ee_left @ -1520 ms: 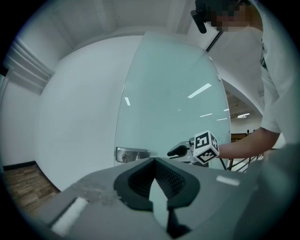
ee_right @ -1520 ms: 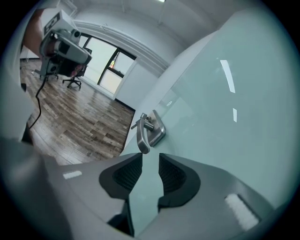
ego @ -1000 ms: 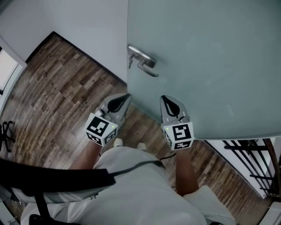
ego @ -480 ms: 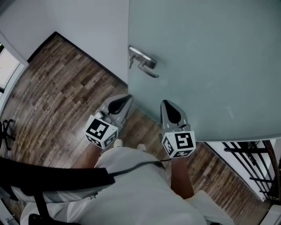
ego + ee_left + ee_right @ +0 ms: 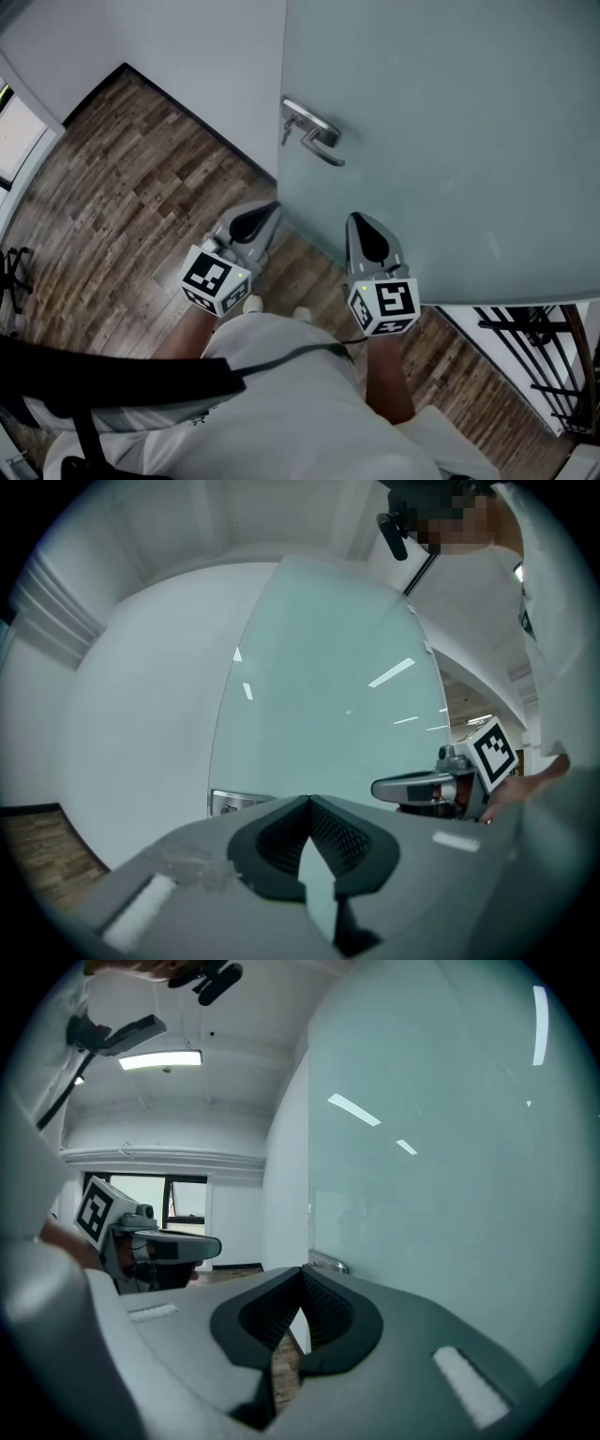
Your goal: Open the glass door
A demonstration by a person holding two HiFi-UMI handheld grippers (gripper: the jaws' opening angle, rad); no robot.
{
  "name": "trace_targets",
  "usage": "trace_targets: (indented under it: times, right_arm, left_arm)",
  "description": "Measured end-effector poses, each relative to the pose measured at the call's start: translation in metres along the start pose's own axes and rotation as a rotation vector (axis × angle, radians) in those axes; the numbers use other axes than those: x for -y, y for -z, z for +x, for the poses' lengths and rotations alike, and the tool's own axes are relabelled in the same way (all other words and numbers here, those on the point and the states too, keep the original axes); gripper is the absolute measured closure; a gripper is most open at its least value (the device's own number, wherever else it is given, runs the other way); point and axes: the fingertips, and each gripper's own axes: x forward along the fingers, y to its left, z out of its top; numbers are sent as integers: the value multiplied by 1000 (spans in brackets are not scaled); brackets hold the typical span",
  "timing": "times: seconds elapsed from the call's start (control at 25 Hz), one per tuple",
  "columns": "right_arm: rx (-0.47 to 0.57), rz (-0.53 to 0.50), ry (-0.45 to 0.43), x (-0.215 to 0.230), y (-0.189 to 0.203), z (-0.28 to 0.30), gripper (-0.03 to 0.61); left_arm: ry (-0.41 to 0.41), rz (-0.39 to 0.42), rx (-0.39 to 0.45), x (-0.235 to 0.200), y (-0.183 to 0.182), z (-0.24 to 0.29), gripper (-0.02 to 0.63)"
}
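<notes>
Glass door (image 5: 450, 141): frosted pane, fills the head view from 12 to 4 o'clock, with its left edge running down mid-frame. Handle (image 5: 314, 136): metal lever at the pane's left edge, about 12 o'clock from centre, with nothing on it.

Left gripper (image 5: 266, 209): at 7 o'clock of the handle, well apart from it, over the floor just left of the door edge. Its jaws are closed tip to tip and hold nothing.

Right gripper (image 5: 356, 217): at 5 o'clock of the handle, with its tips in front of the pane near its bottom edge. I can't tell whether it touches the glass. Its jaws are also fully together and empty. The two grippers sit side by side, both pointing at the door, marker cubes toward the person.

Surroundings: white wall (image 5: 187, 47) at 11 o'clock, wood-plank floor (image 5: 122, 187) at 9 o'clock, black railing (image 5: 534, 347) at 4 o'clock. The person's white shirt (image 5: 281, 403) is at 6 o'clock, with a black strap (image 5: 112, 380) across it.
</notes>
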Motion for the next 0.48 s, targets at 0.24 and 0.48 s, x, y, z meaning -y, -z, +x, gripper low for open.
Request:
trace_targets:
  times: [0.24,0.48]
  right_arm:
    - [-6,3,-2,-2,1,-1,571]
    - [-15,-5,-2,-4,-1,0,571]
  left_arm:
    - [6,-12,2,0,0,0,609]
    - [7,-8,-8,-2,2,-2,609]
